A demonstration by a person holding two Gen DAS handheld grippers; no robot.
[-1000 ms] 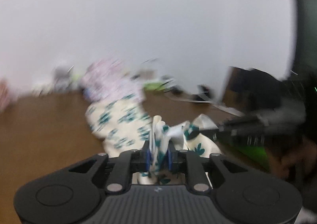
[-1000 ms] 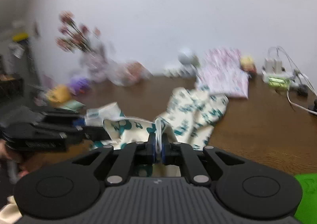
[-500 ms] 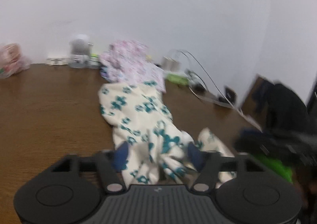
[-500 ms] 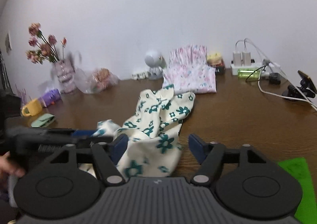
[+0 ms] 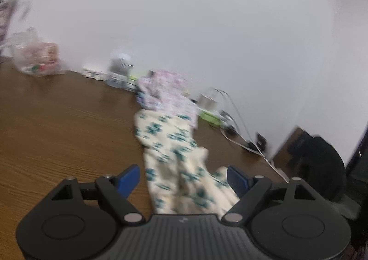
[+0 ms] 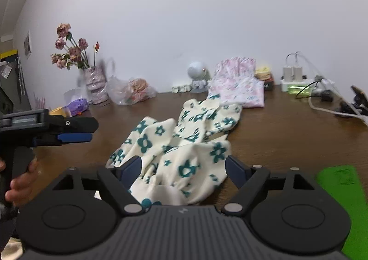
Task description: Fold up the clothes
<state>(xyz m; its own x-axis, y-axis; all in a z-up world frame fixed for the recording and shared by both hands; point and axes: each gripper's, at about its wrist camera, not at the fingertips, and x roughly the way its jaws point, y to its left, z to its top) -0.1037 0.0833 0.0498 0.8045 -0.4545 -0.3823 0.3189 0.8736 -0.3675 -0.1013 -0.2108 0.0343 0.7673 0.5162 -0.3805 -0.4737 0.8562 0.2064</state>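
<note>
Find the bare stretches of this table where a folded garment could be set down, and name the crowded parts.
Bare wood lies right of the cream floral garment, before the cables, and left of it in the left wrist view. The back edge is crowded: vase, bag, pink garment.

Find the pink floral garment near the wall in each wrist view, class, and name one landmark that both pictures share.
Left wrist view: the pink floral garment sits just left of centre, blurred, beyond the far end of the cream garment with teal flowers.
Right wrist view: it lies right of centre by the wall, just past that cream garment.
Shared landmark: the round white gadget immediately left of the pink garment.
</note>
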